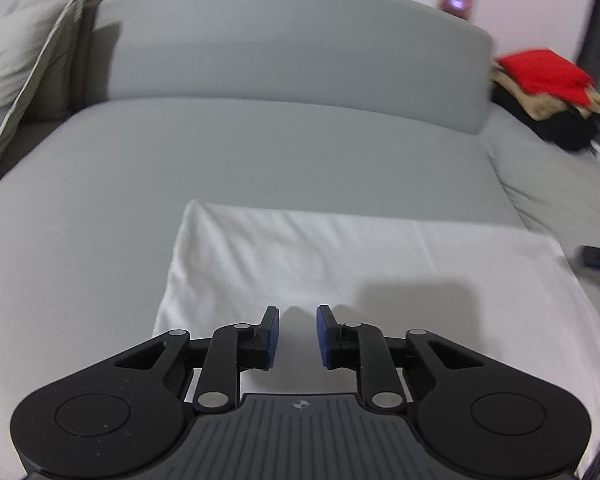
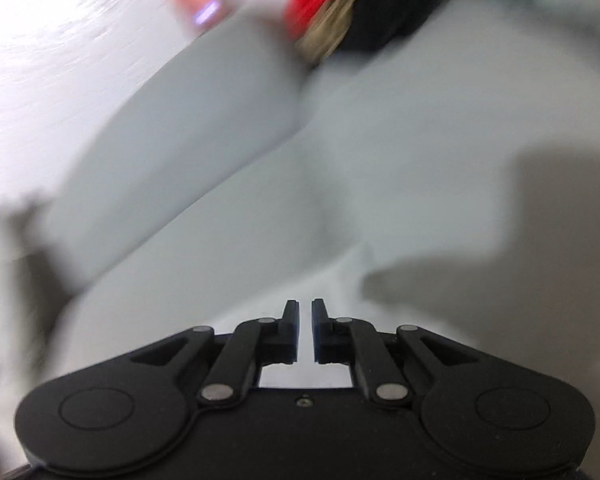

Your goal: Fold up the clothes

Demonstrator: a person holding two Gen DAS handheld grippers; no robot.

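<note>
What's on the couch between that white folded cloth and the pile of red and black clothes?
Nothing: the left wrist view shows only bare grey couch between the white cloth and the clothes pile.

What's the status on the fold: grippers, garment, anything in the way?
Left gripper open, empty, over the white garment. Right gripper almost shut, holding nothing. Garment folded flat on the grey sofa. Stacked clothes off to the side, not in the way.

One white folded cloth [image 1: 340, 264] is seen laid on one grey sofa [image 1: 260, 148]. Two pale cushions [image 1: 16, 52] are counted at the far left, and one pile of clothes [image 1: 548, 88] — one red, one tan, one black garment — is stacked at the right.
</note>
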